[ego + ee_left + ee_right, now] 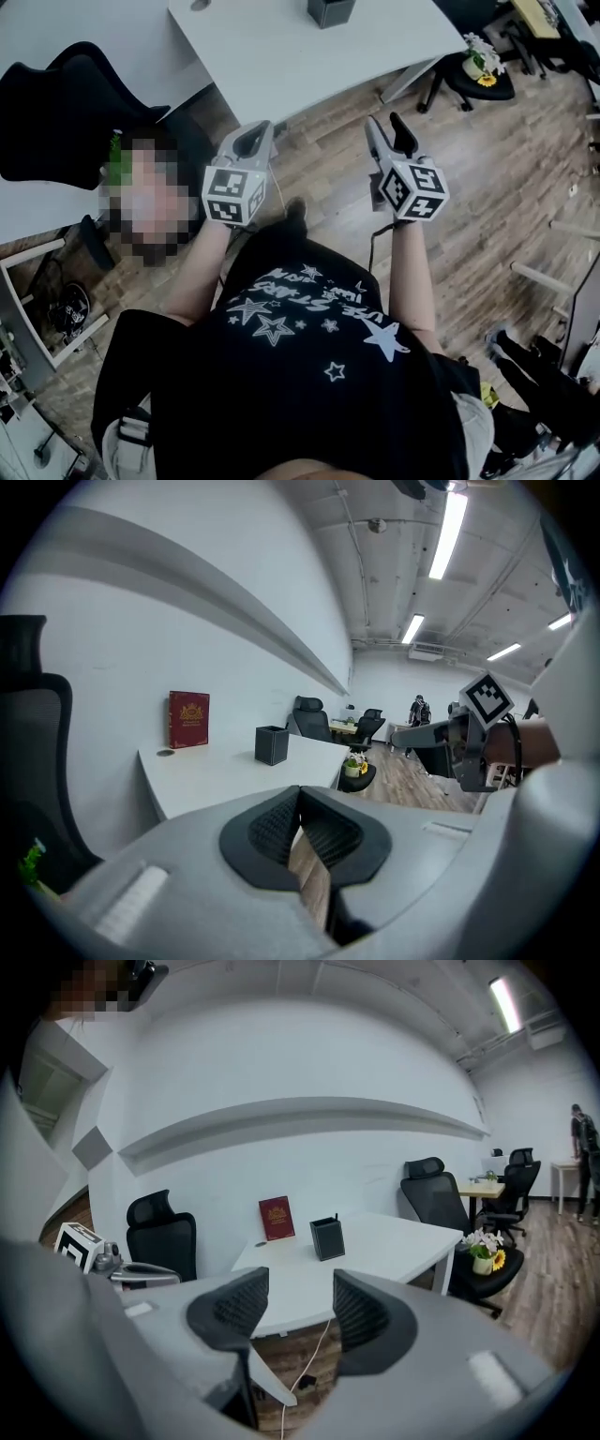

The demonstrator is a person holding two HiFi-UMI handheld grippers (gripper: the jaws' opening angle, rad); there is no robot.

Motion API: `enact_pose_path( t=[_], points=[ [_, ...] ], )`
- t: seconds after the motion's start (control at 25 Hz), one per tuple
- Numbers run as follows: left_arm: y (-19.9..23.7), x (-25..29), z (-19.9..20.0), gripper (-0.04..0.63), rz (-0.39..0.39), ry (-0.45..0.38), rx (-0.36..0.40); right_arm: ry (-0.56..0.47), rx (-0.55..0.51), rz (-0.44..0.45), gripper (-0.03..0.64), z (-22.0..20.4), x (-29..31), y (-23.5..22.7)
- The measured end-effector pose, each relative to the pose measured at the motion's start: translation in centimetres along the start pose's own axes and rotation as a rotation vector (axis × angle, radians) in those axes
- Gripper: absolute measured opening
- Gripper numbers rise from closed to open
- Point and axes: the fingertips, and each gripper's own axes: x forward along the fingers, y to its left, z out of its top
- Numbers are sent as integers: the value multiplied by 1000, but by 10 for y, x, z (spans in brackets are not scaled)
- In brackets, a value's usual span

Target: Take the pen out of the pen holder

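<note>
The dark square pen holder stands on the white desk, and a thin pen tip pokes above its rim. It also shows at the top edge of the head view as the pen holder, and small in the left gripper view as the pen holder. Both grippers hover over the wooden floor, well short of the desk. My left gripper is shut with nothing in it. My right gripper is open and empty.
A red book leans against the wall behind the holder. A black office chair stands left of the desk. A flower pot sits on a dark stool to the right. A cable hangs below the desk.
</note>
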Motion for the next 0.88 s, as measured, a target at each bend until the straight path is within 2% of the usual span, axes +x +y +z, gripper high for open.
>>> enact_pose_path(
  t=[0.48, 0.68, 0.88],
  points=[
    [56, 66, 25, 11, 35, -10, -46, 12, -29, 15, 218, 43, 86, -31],
    [71, 92, 33, 11, 101, -7, -57, -1, -36, 66, 218, 63, 135, -55],
    [87, 121, 42, 10, 205, 8, -71, -8, -51, 164, 218, 90, 197, -75]
  ],
)
